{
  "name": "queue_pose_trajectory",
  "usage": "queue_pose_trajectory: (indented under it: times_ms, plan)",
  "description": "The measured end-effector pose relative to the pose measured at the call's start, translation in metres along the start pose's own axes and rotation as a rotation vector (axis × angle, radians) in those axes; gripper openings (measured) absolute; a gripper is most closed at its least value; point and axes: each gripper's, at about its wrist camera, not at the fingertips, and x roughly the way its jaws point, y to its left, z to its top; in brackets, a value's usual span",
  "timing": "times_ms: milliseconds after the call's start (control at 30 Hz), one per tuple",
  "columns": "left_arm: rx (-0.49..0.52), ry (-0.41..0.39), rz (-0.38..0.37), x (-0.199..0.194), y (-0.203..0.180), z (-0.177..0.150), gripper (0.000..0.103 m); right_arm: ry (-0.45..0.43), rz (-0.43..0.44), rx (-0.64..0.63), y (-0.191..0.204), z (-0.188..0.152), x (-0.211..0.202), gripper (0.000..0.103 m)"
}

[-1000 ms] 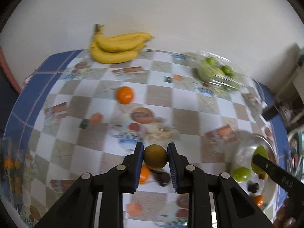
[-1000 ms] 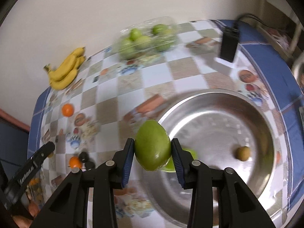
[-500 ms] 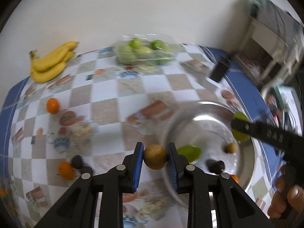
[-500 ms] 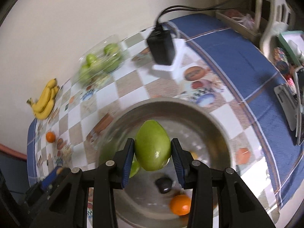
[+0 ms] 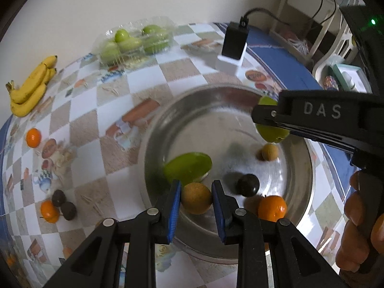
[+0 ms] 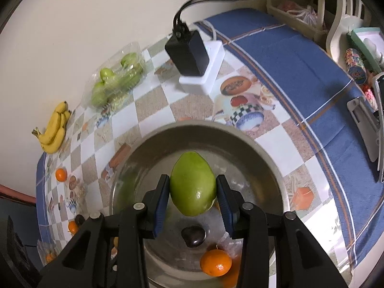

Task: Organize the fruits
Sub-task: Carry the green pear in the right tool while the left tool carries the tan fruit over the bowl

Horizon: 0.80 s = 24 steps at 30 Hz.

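The left tongs (image 5: 196, 202) pinch a small round yellow-brown fruit (image 5: 196, 201) over the near rim of the steel bowl (image 5: 297, 192), and the right tongs (image 6: 193, 196) pinch a smooth green mango (image 6: 192, 183) above the bowl's middle. Inside the bowl lie a second green mango (image 5: 188, 168), a dark plum (image 5: 248, 184), a tangerine (image 5: 272, 207) and a small tan fruit (image 5: 270, 152), with bare steel toward the far wall. On the checked worktop (image 5: 115, 148), well to the left, are bananas (image 5: 31, 86), a loose orange (image 5: 33, 137) and a clear box of green fruit (image 5: 134, 42); a black charger (image 5: 234, 40) stands beyond the bowl's far rim
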Motion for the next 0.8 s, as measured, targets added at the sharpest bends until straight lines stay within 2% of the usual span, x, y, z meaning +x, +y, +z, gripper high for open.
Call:
queue_pose_trajectory:
  times_ms: [300,800]
  plan:
    - [-0.008,0.045,0.004,0.017,-0.003,-0.007,0.028,0.061,0.007,-0.017,0.003,-0.006,0.019,0.041]
    - [-0.037,0.094,0.042,0.036,0.002,-0.014,0.028,0.137,-0.030,-0.033,0.005,-0.013,0.043,0.041]
